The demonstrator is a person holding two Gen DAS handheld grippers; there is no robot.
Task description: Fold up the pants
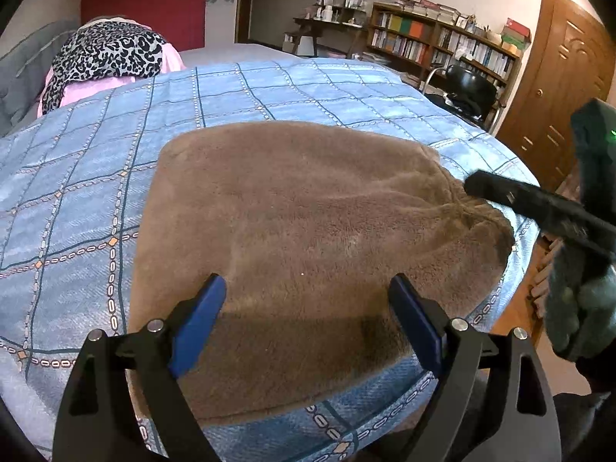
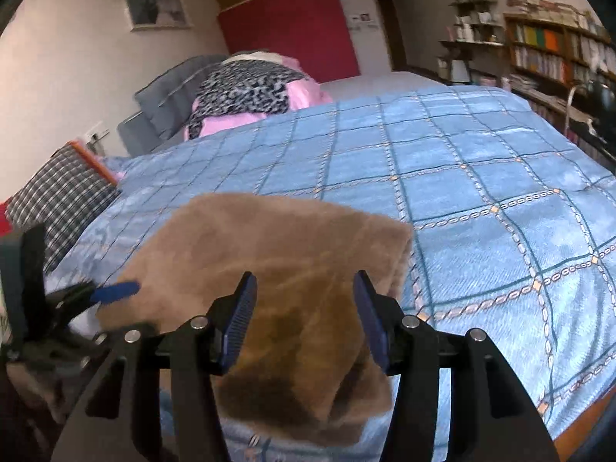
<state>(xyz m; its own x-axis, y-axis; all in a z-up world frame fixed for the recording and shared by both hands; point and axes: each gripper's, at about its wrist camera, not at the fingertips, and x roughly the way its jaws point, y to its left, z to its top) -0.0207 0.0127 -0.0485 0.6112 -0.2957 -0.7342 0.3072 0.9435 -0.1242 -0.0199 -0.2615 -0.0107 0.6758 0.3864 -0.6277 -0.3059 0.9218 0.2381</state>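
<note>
The brown fleece pants (image 1: pixel 308 231) lie folded into a compact rectangle on the blue checked bedspread (image 1: pixel 96 177), near its front edge. My left gripper (image 1: pixel 308 288) is open and empty, its blue pads hovering over the pants' near part. My right gripper (image 2: pixel 306 288) is open and empty over the pants (image 2: pixel 277 254) at their right end. The right gripper also shows in the left wrist view (image 1: pixel 500 192) at the pants' right edge. The left gripper's blue fingertip shows in the right wrist view (image 2: pixel 115 292) at the pants' left side.
A leopard-print and pink bedding pile (image 1: pixel 107 57) sits at the bed's far left. A plaid pillow (image 2: pixel 61 196) lies left. A bookshelf (image 1: pixel 442 38), black chair (image 1: pixel 469 84) and wooden door (image 1: pixel 558 88) stand to the right, past the bed's edge.
</note>
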